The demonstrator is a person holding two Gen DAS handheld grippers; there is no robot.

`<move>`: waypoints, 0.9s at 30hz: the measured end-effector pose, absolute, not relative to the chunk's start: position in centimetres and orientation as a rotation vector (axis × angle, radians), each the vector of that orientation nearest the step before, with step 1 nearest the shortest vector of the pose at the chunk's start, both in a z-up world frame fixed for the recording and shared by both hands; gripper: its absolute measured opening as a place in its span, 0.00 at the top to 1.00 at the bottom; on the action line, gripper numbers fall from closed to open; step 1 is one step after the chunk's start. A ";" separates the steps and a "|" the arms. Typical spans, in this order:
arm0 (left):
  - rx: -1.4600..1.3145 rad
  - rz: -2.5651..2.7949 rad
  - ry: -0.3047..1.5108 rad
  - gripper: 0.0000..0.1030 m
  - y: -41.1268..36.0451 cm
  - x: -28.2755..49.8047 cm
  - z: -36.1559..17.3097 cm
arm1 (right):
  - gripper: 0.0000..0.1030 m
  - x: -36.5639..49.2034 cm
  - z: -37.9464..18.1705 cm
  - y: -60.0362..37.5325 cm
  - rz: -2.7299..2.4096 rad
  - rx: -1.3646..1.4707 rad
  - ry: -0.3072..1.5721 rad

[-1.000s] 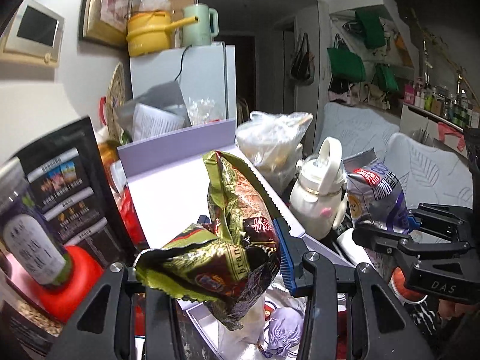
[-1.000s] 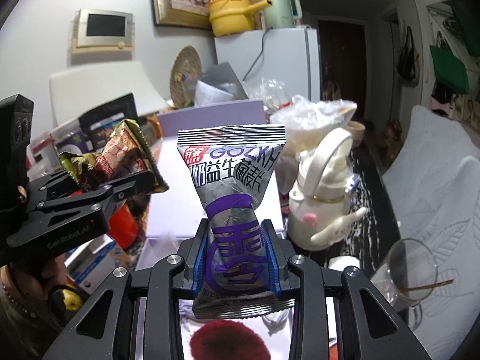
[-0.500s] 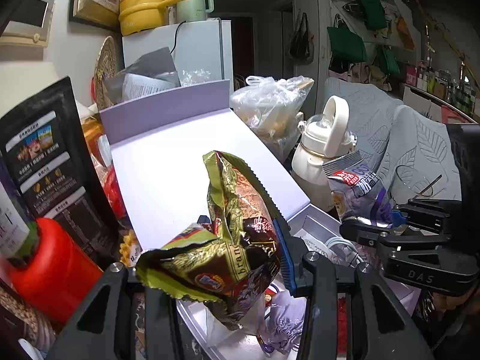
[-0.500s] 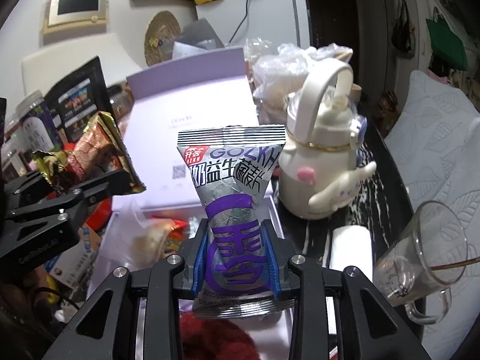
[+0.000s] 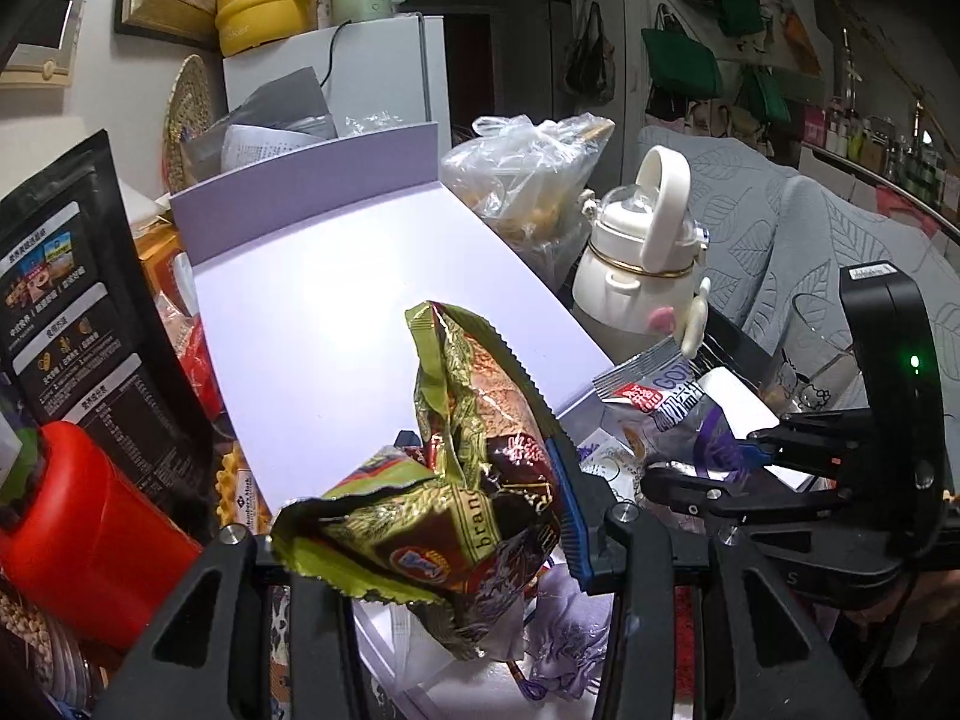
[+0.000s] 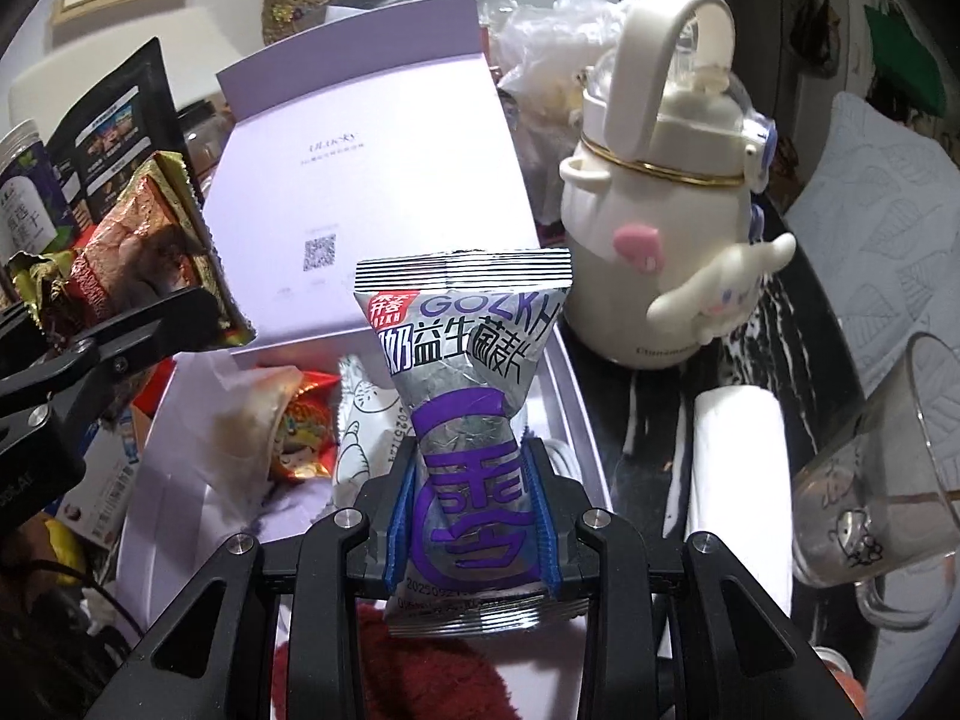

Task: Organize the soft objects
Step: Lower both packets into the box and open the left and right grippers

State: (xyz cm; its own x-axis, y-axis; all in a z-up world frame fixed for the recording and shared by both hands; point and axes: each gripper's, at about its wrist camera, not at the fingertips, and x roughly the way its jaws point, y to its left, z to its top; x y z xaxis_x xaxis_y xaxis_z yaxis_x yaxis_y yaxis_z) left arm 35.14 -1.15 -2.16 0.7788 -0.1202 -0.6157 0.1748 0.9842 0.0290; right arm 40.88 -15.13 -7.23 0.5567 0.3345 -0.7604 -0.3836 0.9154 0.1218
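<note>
Crowding a cluttered room, the open lilac box [image 6: 576,396] sits below; right gripper [image 6: 474,516] clamps the silver packet [image 6: 465,372] upright, left gripper [image 5: 432,534] clamps the green packet [image 5: 462,462], long axis upward.

Bottle [image 6: 654,204] right of box [image 6: 576,396]

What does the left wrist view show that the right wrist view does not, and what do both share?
Only the left wrist view shows the yellow pot and the green bags hanging on the wall. Only the right wrist view shows the QR code printed inside the box lid and the red furry item. Both show the white bottle, the green-gold snack bag in the left hand-held gripper, and the silver-purple packet in the right hand-held gripper.
</note>
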 end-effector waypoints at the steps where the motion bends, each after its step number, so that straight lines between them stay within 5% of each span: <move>1: 0.088 -0.164 0.666 0.59 -1.2 35.3 -2.3 | 0.68 41.0 -7.4 -15.2 0.420 -0.060 0.889; 27: 0.124 -0.207 0.874 0.59 -3.2 39.4 -7.2 | 0.67 41.9 -7.6 -15.0 0.414 -0.080 0.947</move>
